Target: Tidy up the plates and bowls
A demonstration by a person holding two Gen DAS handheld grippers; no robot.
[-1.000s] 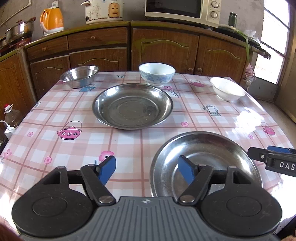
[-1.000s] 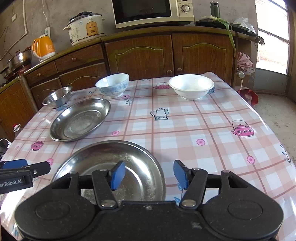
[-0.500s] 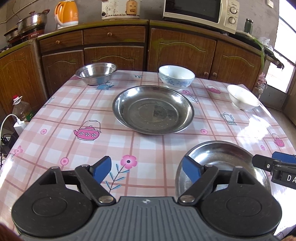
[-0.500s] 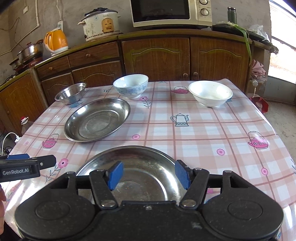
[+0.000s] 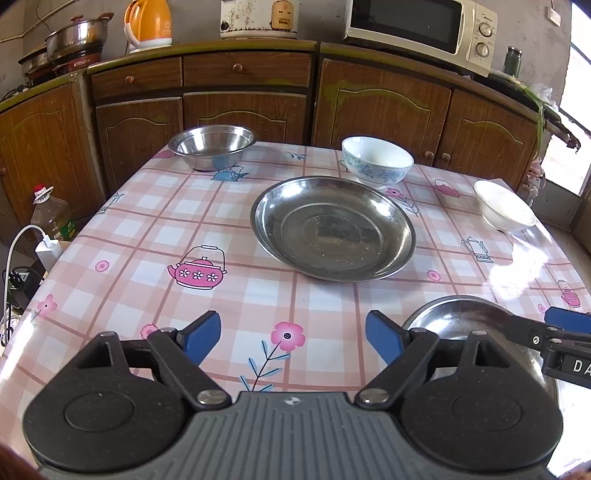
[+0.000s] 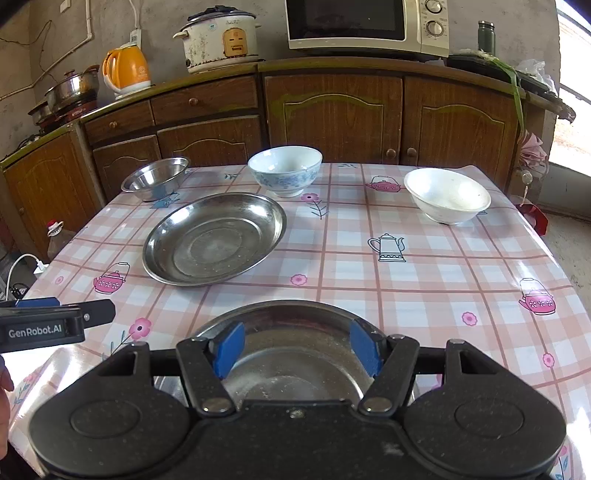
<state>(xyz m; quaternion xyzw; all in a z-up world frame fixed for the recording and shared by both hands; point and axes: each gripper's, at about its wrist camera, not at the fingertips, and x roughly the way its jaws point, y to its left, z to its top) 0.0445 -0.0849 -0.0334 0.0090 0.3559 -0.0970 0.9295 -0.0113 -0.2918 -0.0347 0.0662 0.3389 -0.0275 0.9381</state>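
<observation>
- The left tool (image 5: 293,338) hovers low over the near part of the bench (image 5: 147,229), its blue-padded fingers spread wide with nothing between them; below the gap lies only the checked cloth with a pink flower print.
- A small steel bowl (image 5: 212,146) sits at the far left corner of the bench, upright and apart from everything else.
- A large steel plate (image 5: 332,227) lies flat near the middle of the bench, well ahead of both tools.
- Just behind that plate, near its far right rim, stands a blue-patterned bowl (image 5: 376,160); whether the two touch cannot be told.
- A second steel plate (image 6: 291,350) lies at the near edge, to the right of the left tool.
- The right tool (image 6: 297,349) is directly over this near plate, its fingers wide apart above the dish; neither pad clearly touches the metal, so nothing is gripped.
- A plain white bowl (image 6: 447,199) rests at the far right of the bench, well apart from the other dishes.
- Behind the bench runs a row of wooden cabinets (image 6: 332,118) carrying a microwave (image 6: 369,26).
</observation>
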